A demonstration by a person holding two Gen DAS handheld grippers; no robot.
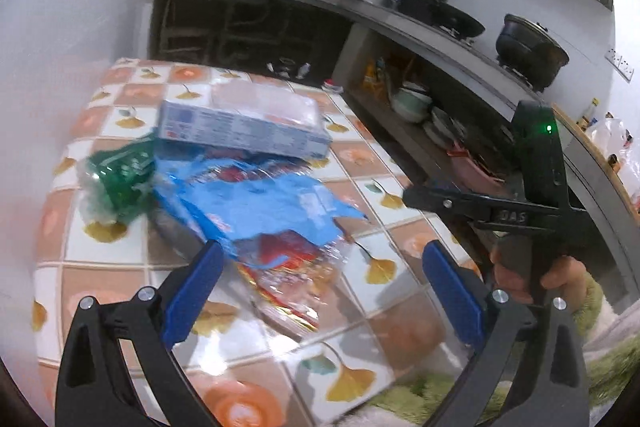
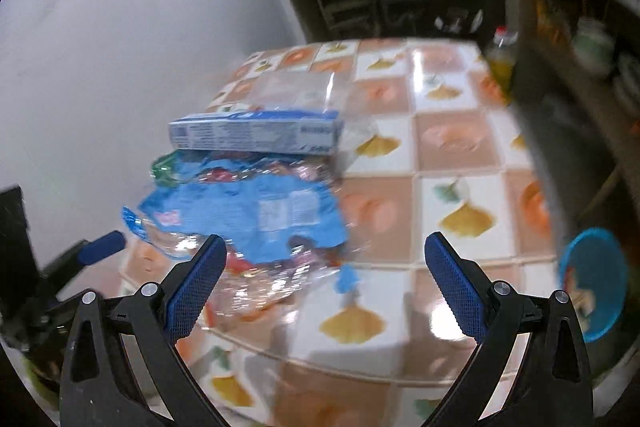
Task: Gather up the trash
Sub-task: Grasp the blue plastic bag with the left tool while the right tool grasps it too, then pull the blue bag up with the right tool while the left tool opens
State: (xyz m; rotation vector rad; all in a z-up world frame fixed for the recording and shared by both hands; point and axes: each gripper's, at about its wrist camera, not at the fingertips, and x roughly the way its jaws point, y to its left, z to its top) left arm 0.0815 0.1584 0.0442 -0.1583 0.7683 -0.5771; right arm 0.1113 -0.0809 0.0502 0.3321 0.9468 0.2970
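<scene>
Both hand-held grippers, left (image 1: 322, 267) and right (image 2: 325, 261), hang spread wide and empty over the tiled counter (image 2: 452, 143). The trash lies heaped toward its left side: a blue wrapper (image 1: 256, 203), a light-blue carton (image 1: 240, 131) behind it, a green wrapper (image 1: 120, 179) at left.

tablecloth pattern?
Checked tablecloth: white and terracotta squares with yellow ginkgo leaves. Clearest in right wrist view.

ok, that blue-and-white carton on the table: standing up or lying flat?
Lying flat. The carton rests on a long side on the tiled table, behind the blue wrapper.
</scene>
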